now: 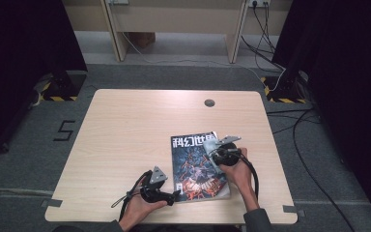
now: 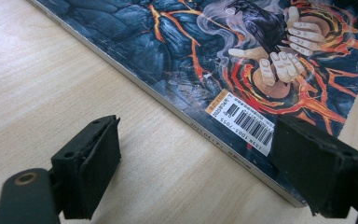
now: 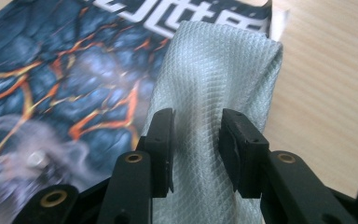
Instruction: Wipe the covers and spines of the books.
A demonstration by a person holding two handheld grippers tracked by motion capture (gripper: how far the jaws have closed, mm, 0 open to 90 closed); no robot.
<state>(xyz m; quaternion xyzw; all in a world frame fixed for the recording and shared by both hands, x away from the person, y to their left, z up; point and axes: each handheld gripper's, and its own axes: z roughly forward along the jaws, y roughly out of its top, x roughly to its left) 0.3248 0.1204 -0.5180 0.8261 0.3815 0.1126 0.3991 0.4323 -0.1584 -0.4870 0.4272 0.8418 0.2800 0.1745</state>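
My left hand-held gripper [image 2: 196, 163] sits released, straddling the magazine's [image 1: 195, 166] near-left corner on the counter [image 1: 125, 135]. My right hand-held gripper [image 3: 196, 147] clenches the grey cloth [image 3: 219, 79], draped over the cover's right side.

My right tool [image 3: 196, 149] is black, its pads pinching a pale grey-green cloth [image 3: 214, 70] with a fine diamond weave; the magazine [image 1: 195, 166] near the tabletop's [image 1: 125, 145] front edge shows dark blue rock, orange lava cracks, white lettering; pale woodgrain tabletop
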